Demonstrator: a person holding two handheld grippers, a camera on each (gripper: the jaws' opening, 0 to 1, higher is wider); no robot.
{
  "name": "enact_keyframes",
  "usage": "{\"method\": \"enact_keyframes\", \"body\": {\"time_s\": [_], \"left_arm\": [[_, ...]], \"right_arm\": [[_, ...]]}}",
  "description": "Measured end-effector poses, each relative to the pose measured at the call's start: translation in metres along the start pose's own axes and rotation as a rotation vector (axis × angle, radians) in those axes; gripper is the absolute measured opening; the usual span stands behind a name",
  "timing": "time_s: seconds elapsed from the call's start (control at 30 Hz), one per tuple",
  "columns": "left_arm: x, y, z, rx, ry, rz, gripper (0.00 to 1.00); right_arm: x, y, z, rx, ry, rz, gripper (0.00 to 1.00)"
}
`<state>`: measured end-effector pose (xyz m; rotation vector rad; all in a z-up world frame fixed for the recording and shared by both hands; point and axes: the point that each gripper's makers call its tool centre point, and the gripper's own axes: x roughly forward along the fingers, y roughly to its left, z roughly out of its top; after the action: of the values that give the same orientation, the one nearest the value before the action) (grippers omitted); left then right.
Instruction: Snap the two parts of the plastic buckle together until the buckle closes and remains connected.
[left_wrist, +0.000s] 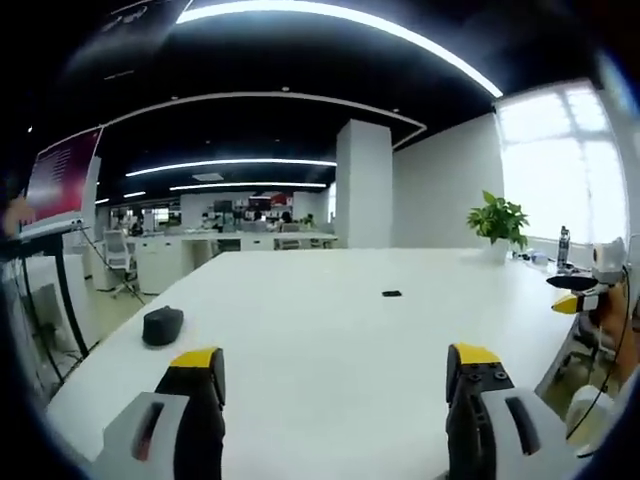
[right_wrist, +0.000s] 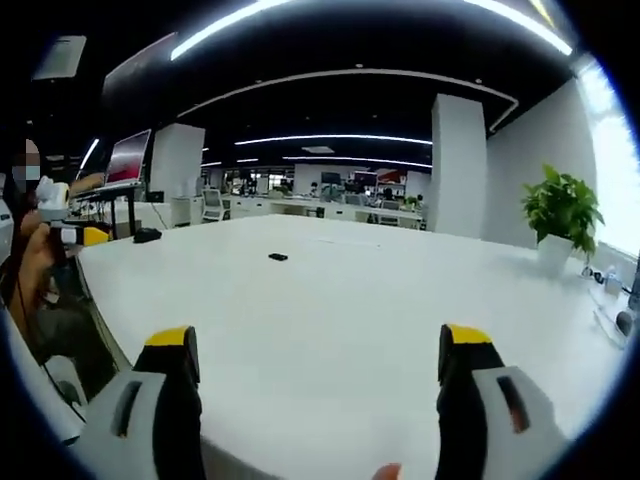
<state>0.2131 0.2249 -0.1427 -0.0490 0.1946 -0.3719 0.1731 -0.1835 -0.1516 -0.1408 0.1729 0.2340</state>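
Observation:
A small black item, probably the buckle (left_wrist: 391, 293), lies flat on the white table (left_wrist: 320, 330), far out from both grippers; I cannot tell whether it is one part or two. It also lies mid-table as the buckle (right_wrist: 278, 257) in the right gripper view. My left gripper (left_wrist: 335, 358) is open, its yellow-tipped jaws wide apart over the near table edge, holding nothing. My right gripper (right_wrist: 316, 338) is open too, above the white table (right_wrist: 330, 300). Each gripper enters the other's view: the right gripper (left_wrist: 578, 300) at the right edge, the left gripper (right_wrist: 82, 236) at the left edge in a hand.
A dark grey rounded object (left_wrist: 162, 325) sits near the table's left edge, also seen as a dark object (right_wrist: 147, 235). A potted plant (left_wrist: 498, 222) stands at the far corner, the same plant (right_wrist: 560, 212). A person (right_wrist: 40, 270) is by the table edge. Office desks lie beyond.

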Motion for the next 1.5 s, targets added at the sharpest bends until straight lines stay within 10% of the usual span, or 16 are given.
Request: {"method": "enact_keyframes", "body": {"time_s": [1.5], "left_arm": [[-0.002,-0.008,-0.012,0.01,0.045,-0.01,0.99]], "right_arm": [[-0.003,0.006,-0.015,0.009,0.056,0.009,1.0]]}}
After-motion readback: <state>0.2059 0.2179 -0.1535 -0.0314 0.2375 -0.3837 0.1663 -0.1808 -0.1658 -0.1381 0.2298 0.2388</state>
